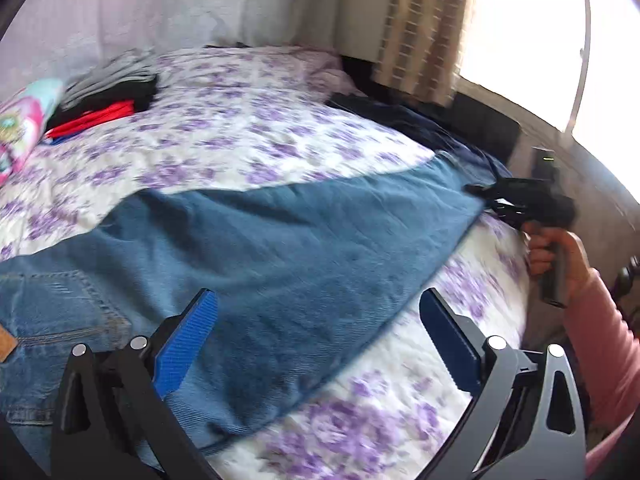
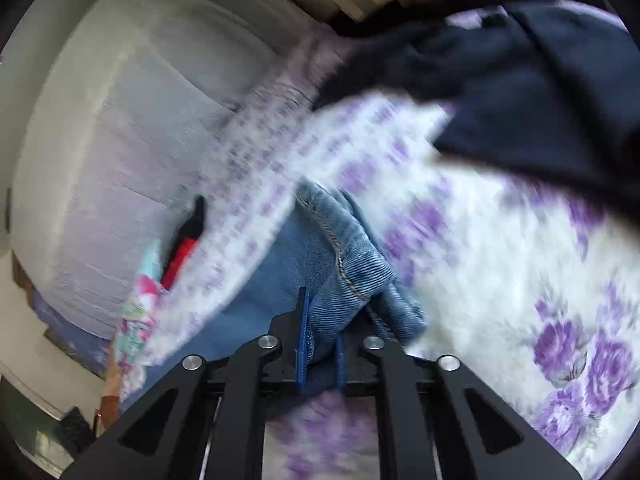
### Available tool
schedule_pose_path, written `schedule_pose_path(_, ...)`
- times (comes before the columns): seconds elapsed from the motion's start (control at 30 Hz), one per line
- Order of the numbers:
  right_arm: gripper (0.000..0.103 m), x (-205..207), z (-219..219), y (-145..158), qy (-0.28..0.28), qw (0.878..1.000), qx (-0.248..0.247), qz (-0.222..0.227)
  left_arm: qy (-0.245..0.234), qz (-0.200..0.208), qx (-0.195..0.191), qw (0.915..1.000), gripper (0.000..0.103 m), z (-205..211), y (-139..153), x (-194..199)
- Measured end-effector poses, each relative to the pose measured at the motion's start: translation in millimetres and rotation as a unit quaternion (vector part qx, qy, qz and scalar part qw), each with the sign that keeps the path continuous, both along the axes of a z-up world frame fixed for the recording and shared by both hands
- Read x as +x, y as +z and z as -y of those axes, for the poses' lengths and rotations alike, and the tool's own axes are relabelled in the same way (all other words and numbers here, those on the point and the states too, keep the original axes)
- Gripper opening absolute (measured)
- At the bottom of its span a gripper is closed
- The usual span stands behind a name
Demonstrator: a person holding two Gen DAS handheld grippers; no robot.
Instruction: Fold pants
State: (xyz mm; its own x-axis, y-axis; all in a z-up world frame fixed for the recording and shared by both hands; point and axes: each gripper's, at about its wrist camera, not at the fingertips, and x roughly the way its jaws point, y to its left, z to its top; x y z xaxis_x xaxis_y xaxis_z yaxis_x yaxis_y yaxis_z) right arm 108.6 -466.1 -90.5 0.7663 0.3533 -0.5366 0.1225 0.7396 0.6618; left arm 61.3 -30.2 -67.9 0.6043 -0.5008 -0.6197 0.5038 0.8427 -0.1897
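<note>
A pair of blue jeans [image 1: 256, 248] lies spread across the bed, with a back pocket [image 1: 60, 304] at the lower left. My left gripper [image 1: 316, 320] is open over the upper leg, its blue pads [image 1: 186, 344] set far apart with only cloth beneath them. At the far leg end, a hand in a pink sleeve [image 1: 600, 340] holds my right gripper [image 1: 496, 196]. In the right wrist view, that right gripper [image 2: 320, 344] is shut on the stitched hem of the jeans [image 2: 344, 256], and the denim bunches up between its pads.
The bed has a white sheet with purple flowers [image 1: 248, 128]. A stack of folded clothes [image 1: 108, 96] and a colourful pillow [image 1: 20, 132] sit at its far left. A dark navy garment [image 1: 420, 128] lies at the far right, beside a curtain [image 1: 420, 28] and a bright window.
</note>
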Motion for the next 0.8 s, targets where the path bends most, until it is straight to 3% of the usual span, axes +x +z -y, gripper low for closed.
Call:
schedule_pose_path(0.03, 0.014, -6.5, 0.2, 2.7, 0.002, 1.0, -0.001, 0.029, -0.023, -0.008, 0.018, 0.9995, 0.098, 8.0, -2.9, -2.6)
schedule_pose_path(0.07, 0.017, -9.9, -1.7, 10.7, 0.003, 1.0, -0.013, 0.019, -0.038, -0.011, 0.034, 0.9986, 0.098, 13.5, -5.0, -5.6)
schedule_pose_path(0.13, 0.06, -21.4, -2.1, 29.5, -0.009, 1.0, -0.016, 0.007, -0.051, 0.001, 0.057, 0.997, 0.098, 19.8, -4.3, -13.9)
schedule_pose_path(0.17, 0.064, -30.5, -3.2, 38.9, -0.025, 0.999, -0.018, 0.011, -0.056, 0.008, 0.061, 0.9965, 0.098, 21.1, -2.7, -18.1)
schedule_pose_path(0.23, 0.064, -47.9, -15.8, 63.3, -0.033, 0.998, -0.052, 0.029, -0.062, 0.025, 0.06, 0.996, 0.098, 22.9, 5.3, -24.4)
schedule_pose_path(0.33, 0.064, -60.8, -55.7, 90.2, 0.009, 0.991, -0.095, 0.094, -0.054, 0.06, 0.05, 0.9955, 0.098, 30.2, 19.5, -23.7)
schedule_pose_path(0.4, 0.066, -47.0, -103.2, 100.1, 0.073, 0.979, -0.138, 0.128, -0.059, 0.048, 0.043, 0.9962, 0.098, 37.6, 17.0, -17.0)
schedule_pose_path(0.43, 0.07, -39.5, -121.5, 98.6, 0.101, 0.974, -0.156, 0.132, -0.07, 0.021, 0.042, 0.9964, 0.098, 42.8, 8.8, -11.3)
schedule_pose_path(0.5, 0.073, -16.8, -160.2, 84.9, 0.156, 0.962, -0.195, 0.11, -0.095, -0.03, 0.07, 0.9926, 0.098, 53.0, -13.6, -5.7)
schedule_pose_path(0.6, 0.072, 4.8, -180.6, 33.7, 0.182, 0.947, -0.266, -0.001, -0.104, -0.013, 0.11, 0.9885, 0.098, 58.4, -17.1, -20.0)
schedule_pose_path(0.67, 0.071, -18.4, -168.3, 25.0, 0.179, 0.951, -0.251, 0.037, -0.115, -0.01, 0.119, 0.9861, 0.098, 56.5, -17.9, -27.2)
schedule_pose_path(0.8, 0.072, -40.3, -152.0, 46.3, 0.167, 0.953, -0.249, 0.043, -0.116, -0.017, 0.087, 0.9893, 0.098, 49.6, -3.5, -22.0)
